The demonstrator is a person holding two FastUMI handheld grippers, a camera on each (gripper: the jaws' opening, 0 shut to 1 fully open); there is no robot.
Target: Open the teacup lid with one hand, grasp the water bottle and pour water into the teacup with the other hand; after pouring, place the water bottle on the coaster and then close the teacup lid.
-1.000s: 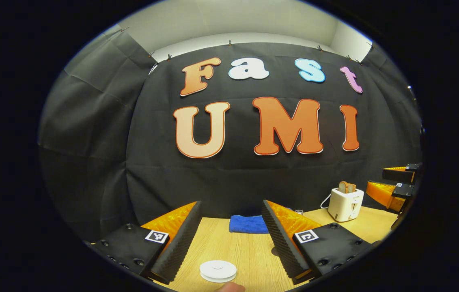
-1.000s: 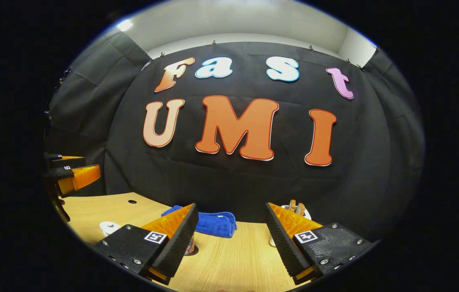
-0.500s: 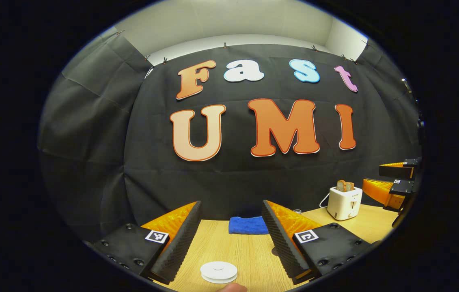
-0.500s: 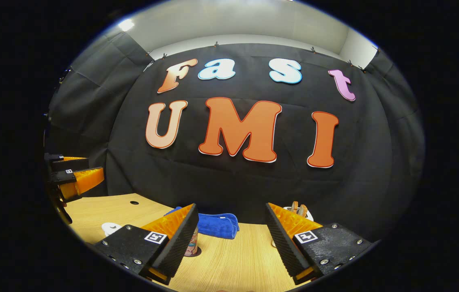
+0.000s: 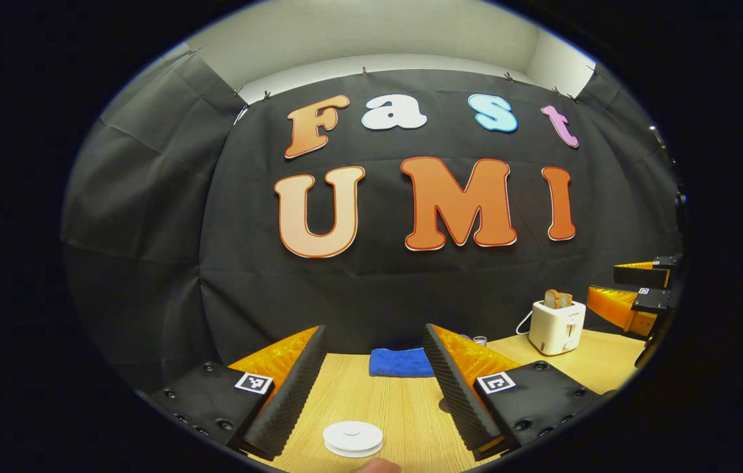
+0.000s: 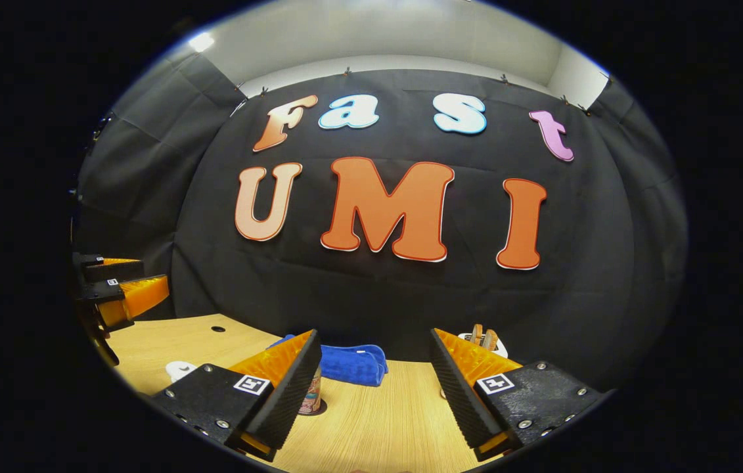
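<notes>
In the left gripper view my left gripper [image 5: 374, 332] is open above the table, and a white round lid [image 5: 353, 439] with a small knob lies low between its fingers, untouched. What it sits on is hidden. A small metal cap [image 5: 479, 341] peeks over the right finger. In the right gripper view my right gripper [image 6: 374, 335] is open and holds nothing. A patterned bottle [image 6: 311, 398] stands on the table, half hidden behind its left finger. The white lid [image 6: 177, 370] lies far left, below the left gripper [image 6: 120, 293].
The wooden table [image 6: 371, 427] carries a folded blue cloth [image 5: 401, 362] at the back by the wall and a white toaster [image 5: 556, 326] with bread at the right. The right gripper [image 5: 637, 295] hovers beyond the toaster. A small hole [image 6: 217, 328] marks the table's left part.
Both views have shifted only slightly. A little more of the bottle shows beside the right gripper's left finger. Both grippers stay open.
</notes>
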